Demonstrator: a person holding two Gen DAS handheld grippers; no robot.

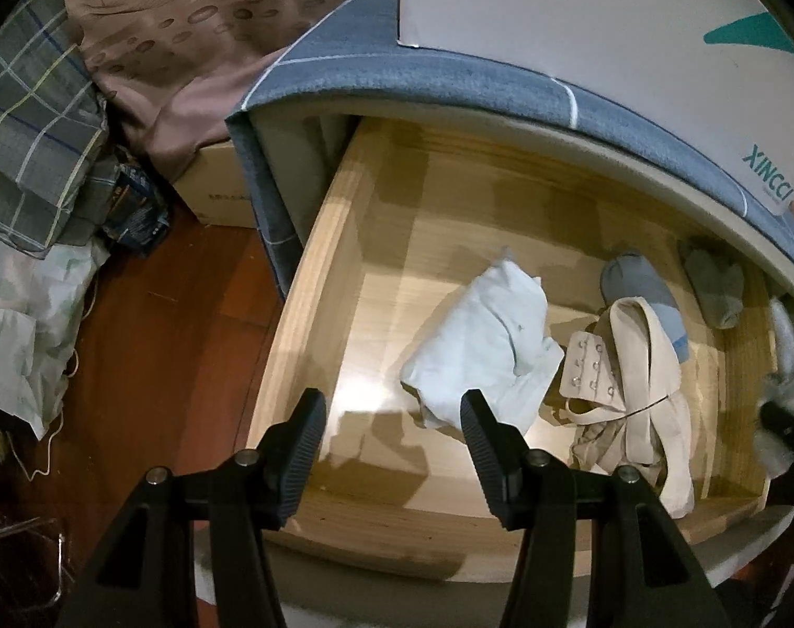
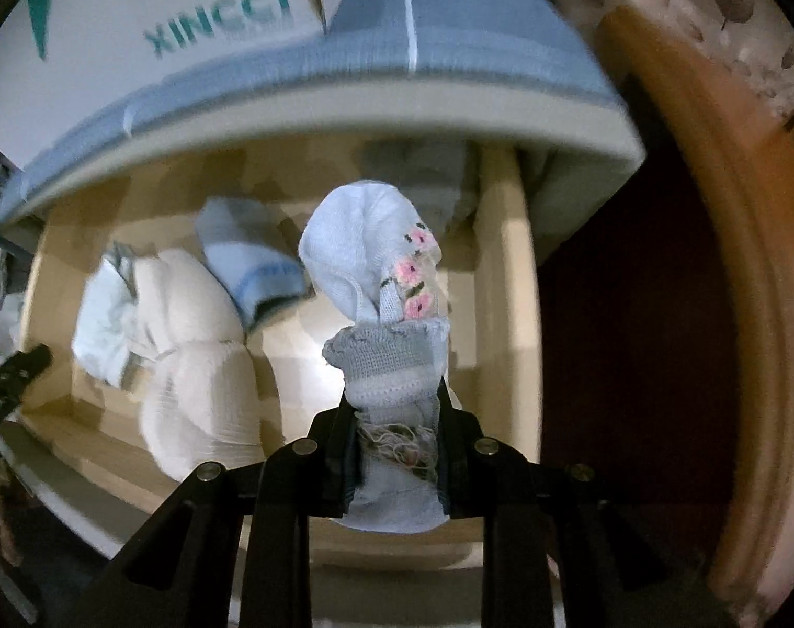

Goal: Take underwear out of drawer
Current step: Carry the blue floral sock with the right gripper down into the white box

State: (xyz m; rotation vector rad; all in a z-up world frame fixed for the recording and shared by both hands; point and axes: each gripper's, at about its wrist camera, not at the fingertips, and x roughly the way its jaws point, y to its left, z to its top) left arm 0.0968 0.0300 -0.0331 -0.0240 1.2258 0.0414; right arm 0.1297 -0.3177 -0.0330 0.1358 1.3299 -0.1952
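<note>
Pale wood lines the open light-wood drawer [image 1: 344, 261] below the left hand-held gripper [image 1: 394, 418], whose jaws stand wide with nothing between them. Straight ahead of its fingertips, just past the right one, lies the crumpled white cotton underwear [image 1: 486, 345] on the drawer floor, its long axis running away and slightly to the right. Beyond it to the right are a beige bra with hook strip [image 1: 627, 382], a rolled grey-blue sock [image 1: 643, 288] and a grey sock [image 1: 711, 282] by the far wall. Nothing stands between the left jaws and the white piece, so that arm looks better placed

In the right wrist view the right hand-held gripper [image 2: 397, 450] is clamped on a light-blue knitted sock with pink flowers [image 2: 381, 282], which rises upright from the jaws above the drawer. Left of it lie the bra's cream cups, and further left the white underwear [image 2: 101, 324], blurred. The bra lies in between
</note>
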